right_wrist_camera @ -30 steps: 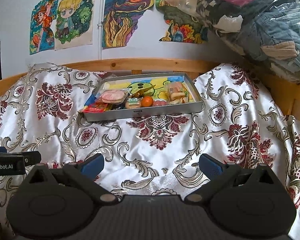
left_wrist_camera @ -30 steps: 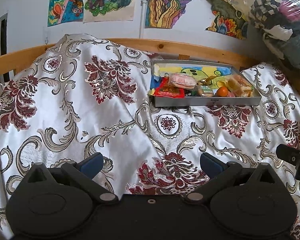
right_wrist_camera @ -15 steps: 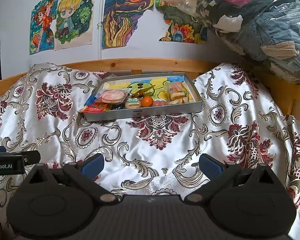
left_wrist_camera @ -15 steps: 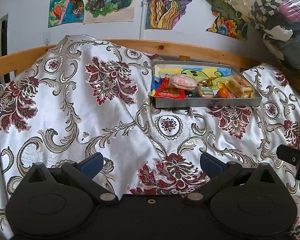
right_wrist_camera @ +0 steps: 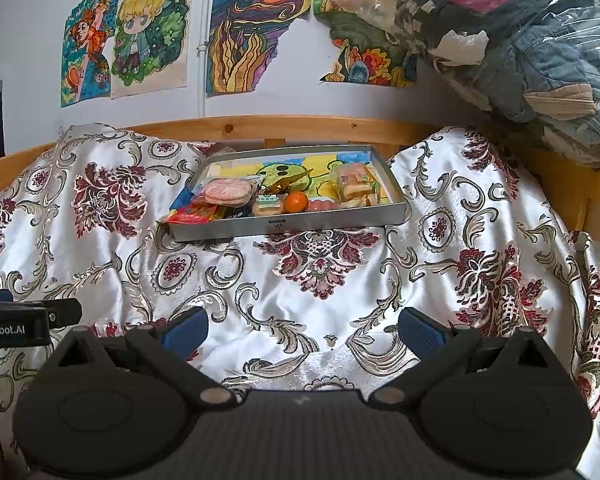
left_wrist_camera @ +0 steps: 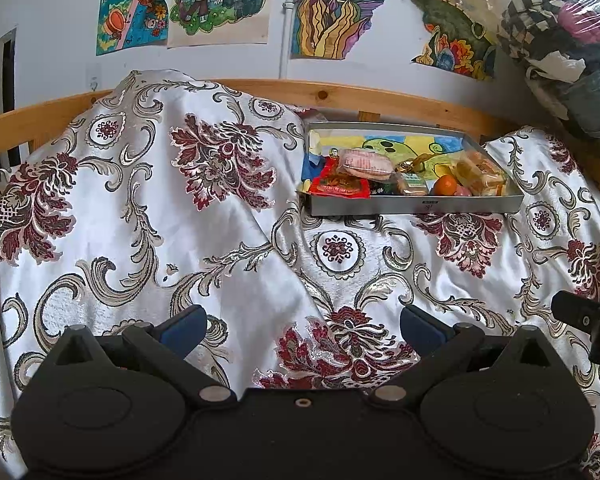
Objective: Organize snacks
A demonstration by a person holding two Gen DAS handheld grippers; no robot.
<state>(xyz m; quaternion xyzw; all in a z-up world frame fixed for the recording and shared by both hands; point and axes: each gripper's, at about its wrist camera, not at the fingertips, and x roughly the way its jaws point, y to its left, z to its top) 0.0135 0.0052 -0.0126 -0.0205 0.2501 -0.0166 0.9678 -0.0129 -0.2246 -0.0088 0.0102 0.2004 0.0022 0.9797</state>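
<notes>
A white satin bedspread [left_wrist_camera: 100, 240] with maroon floral and silver scroll patterns covers the whole work surface. A wooden rail [right_wrist_camera: 300, 128] bounds its far edge, below a wall hung with coloured drawings [right_wrist_camera: 252, 32]. A clear plastic bag of folded clothes [right_wrist_camera: 520, 40] fills the upper right corner.

The grey metal tray [right_wrist_camera: 340, 218] rests on the bedspread against the rail, well apart from both grippers; a wide strip of bare cloth lies between them. A small label sits at the centre of its front wall; the text is too small to read. All snacks lie inside the tray: a pink wrapped pastry [right_wrist_camera: 226, 192] on a red snack packet [right_wrist_camera: 194, 214] at the left end, a green-labelled wrapped cake [right_wrist_camera: 268, 205], a tangerine [right_wrist_camera: 296, 202], and wrapped yellow cakes [right_wrist_camera: 354, 186] at the right end.

The left gripper [left_wrist_camera: 300, 324] is spread wide and holds nothing. The right gripper [right_wrist_camera: 302, 326] is likewise spread wide and empty. In the right wrist view, the left gripper's side bears the partial text "enRobot.AI".
</notes>
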